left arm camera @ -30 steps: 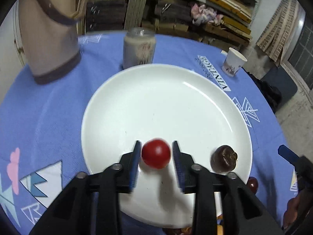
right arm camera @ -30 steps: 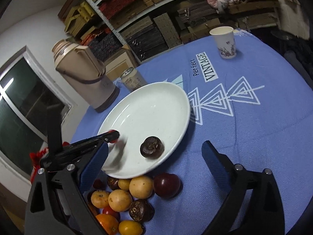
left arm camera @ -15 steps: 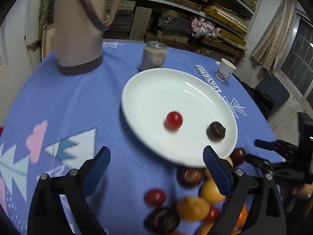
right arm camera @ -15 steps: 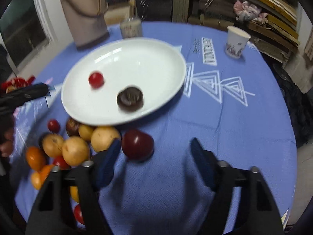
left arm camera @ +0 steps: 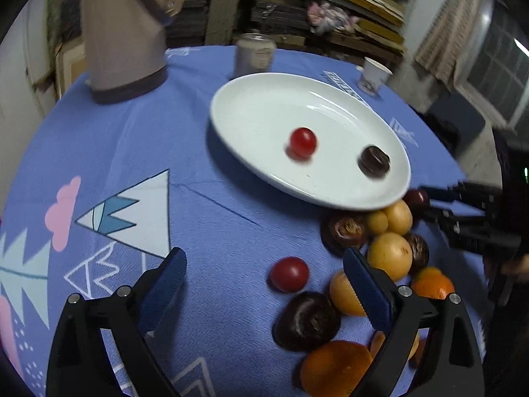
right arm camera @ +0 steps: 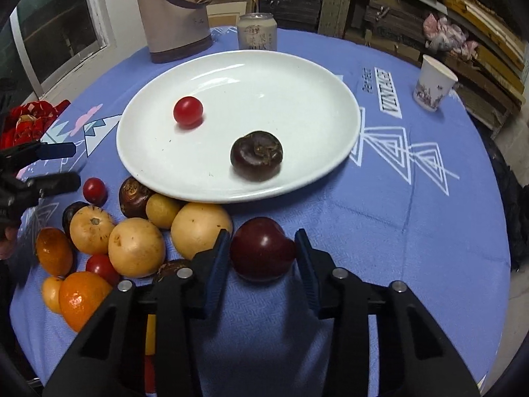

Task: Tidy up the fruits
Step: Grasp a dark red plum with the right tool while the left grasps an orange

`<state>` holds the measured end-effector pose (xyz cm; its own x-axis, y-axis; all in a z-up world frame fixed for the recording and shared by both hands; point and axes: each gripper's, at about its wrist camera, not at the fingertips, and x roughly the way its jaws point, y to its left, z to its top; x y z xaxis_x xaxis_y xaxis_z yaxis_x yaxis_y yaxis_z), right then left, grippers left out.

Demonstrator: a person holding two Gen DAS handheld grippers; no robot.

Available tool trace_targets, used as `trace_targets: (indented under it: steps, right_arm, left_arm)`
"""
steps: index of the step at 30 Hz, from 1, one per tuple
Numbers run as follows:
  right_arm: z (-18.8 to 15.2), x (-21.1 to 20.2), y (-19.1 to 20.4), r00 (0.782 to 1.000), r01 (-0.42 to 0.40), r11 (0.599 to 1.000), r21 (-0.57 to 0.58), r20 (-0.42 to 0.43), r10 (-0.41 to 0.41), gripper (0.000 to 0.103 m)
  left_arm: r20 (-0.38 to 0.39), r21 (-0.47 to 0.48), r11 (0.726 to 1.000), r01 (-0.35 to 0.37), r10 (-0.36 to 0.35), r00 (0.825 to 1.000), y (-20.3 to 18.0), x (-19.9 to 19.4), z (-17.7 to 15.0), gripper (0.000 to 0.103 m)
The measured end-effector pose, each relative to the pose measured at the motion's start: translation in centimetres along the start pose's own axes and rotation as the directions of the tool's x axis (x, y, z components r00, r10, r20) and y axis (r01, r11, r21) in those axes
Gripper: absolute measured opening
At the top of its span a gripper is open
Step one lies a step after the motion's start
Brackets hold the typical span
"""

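Note:
A white plate (right arm camera: 264, 76) (left arm camera: 264, 109) holds a red tomato (right arm camera: 187, 110) (left arm camera: 302, 142) and a dark brown fruit (right arm camera: 257, 155) (left arm camera: 373, 161). In front of the plate lies a pile of yellow, orange, red and brown fruit (right arm camera: 135, 244) (left arm camera: 390, 254). My right gripper (right arm camera: 263, 235) has its jaws closing on a dark red plum (right arm camera: 263, 253) on the cloth, and both pads touch the plum's sides. My left gripper (left arm camera: 263, 258) stands open above the cloth. A loose red tomato (left arm camera: 289, 274) lies just ahead of it, untouched.
A tan thermos jug (right arm camera: 175, 10) (left arm camera: 122, 33), a drink can (right arm camera: 258, 31) (left arm camera: 256, 54) and a paper cup (right arm camera: 433, 84) (left arm camera: 373, 74) stand behind the plate on the round blue tablecloth (right arm camera: 413, 231). Stacked shelves fill the background. A red object (right arm camera: 29, 122) sits off the table's left.
My left gripper let go of the red tomato on the plate, opened wide and drew back over the cloth. My right gripper turned toward the plum and narrowed around it.

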<state>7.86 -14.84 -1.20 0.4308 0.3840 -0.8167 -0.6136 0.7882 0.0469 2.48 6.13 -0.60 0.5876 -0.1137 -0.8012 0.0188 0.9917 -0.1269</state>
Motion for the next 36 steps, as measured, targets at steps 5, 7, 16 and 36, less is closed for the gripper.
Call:
trace_targets:
  steps: [5,7,16,36]
  right_arm:
    - [0.4,-1.4,-0.7,0.997,0.025,0.999,0.024,0.066,-0.027,0.038]
    - [0.5,-1.6,-0.7,0.997,0.019,0.999,0.026,0.075,-0.021,0.038]
    - [0.5,-1.8,-0.5,0.997,0.001,1.000,0.015,0.080,-0.002,0.038]
    - [0.3,-2.7,-0.5,0.995,-0.045,0.999,0.015,0.093,0.043,0.039]
  left_arm:
    - [0.006,0.014,1.000,0.001,-0.001,1.000,-0.2,-0.2,-0.4,0.096]
    - [0.005,0.013,0.997,0.078,-0.078,0.997,-0.5,-0.7,-0.6,0.096]
    - [-0.022,0.254,0.963,0.088,-0.085,0.996,-5.5,-1.4,-2.3,0.096]
    - [-0.099,-0.113,0.982,0.154,-0.166,0.981,-1.7,-1.5,-6.7,0.047]
